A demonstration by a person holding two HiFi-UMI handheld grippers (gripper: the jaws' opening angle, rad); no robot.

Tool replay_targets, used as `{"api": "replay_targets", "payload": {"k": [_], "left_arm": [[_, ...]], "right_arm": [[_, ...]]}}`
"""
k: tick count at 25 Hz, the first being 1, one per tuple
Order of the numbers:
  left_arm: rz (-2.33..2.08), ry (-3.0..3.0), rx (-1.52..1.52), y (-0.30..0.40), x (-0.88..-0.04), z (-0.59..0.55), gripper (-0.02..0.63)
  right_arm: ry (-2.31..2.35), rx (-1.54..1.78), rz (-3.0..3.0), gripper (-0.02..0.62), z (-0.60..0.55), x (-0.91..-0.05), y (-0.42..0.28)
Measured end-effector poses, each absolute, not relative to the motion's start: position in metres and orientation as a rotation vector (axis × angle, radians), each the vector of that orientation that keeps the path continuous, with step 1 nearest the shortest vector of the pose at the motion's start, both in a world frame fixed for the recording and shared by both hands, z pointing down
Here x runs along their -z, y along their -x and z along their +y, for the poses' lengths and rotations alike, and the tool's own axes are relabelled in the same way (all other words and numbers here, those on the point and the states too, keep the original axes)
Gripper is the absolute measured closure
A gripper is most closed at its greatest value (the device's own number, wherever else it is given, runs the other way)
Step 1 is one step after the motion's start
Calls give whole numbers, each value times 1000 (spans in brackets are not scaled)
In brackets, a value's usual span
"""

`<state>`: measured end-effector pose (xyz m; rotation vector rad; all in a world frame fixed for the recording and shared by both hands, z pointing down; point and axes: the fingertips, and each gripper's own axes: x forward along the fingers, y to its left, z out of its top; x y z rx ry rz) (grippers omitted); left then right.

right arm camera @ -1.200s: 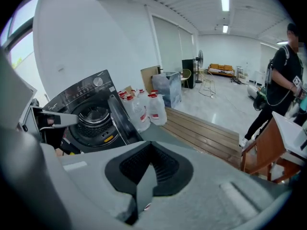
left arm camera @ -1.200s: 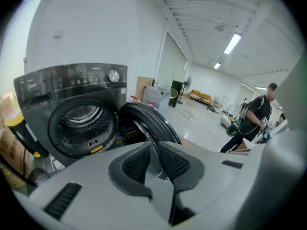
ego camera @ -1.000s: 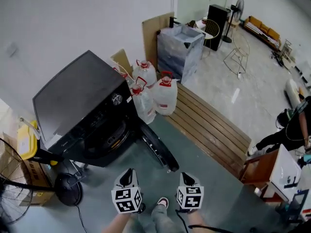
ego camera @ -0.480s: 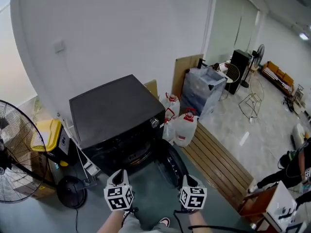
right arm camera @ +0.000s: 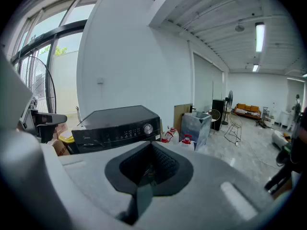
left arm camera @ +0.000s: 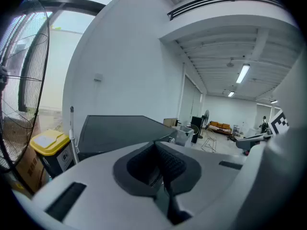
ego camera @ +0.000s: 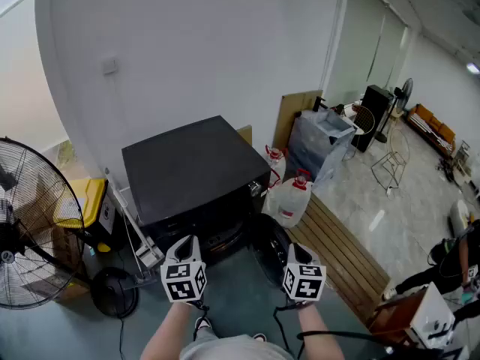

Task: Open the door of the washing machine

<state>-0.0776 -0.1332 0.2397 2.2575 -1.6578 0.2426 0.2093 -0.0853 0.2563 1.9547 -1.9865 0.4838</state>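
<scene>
The black boxy washing machine (ego camera: 196, 172) stands by the white wall (ego camera: 195, 43), and its round dark door (ego camera: 270, 244) hangs open. Just in front, the left gripper (ego camera: 186, 243) has just closed its jaws on nothing. The right gripper (ego camera: 297, 250) has its jaws closed and empty too.

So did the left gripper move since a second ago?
Yes. The left gripper has come up and toward the washing machine: before, it hung over floor short of it; now its tip overlaps the machine's front. Its jaws just closed, empty.
</scene>
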Motion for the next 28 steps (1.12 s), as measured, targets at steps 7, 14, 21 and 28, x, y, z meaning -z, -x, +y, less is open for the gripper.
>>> {"api": "replay_targets", "payload": {"k": [7,14,21,28], "left_arm": [[-1642,-2280,-287,88,-245,-142,598],[-1633,-2270,-300,94,-247,-152,598],[-1626,-2268,-311,92,-251,-155,598],[-1633,-2256,-318,90,-254,-154,598]], "right_arm": [[-1963,-503,-1985,591,-96,-263,-196],[-1966,-487,-1980,591,-103,-260,-195],[-1963,-492,-1967,591,-103,-262,-197],[-1946,-480,-1975,591,-106,-260,-199]]}}
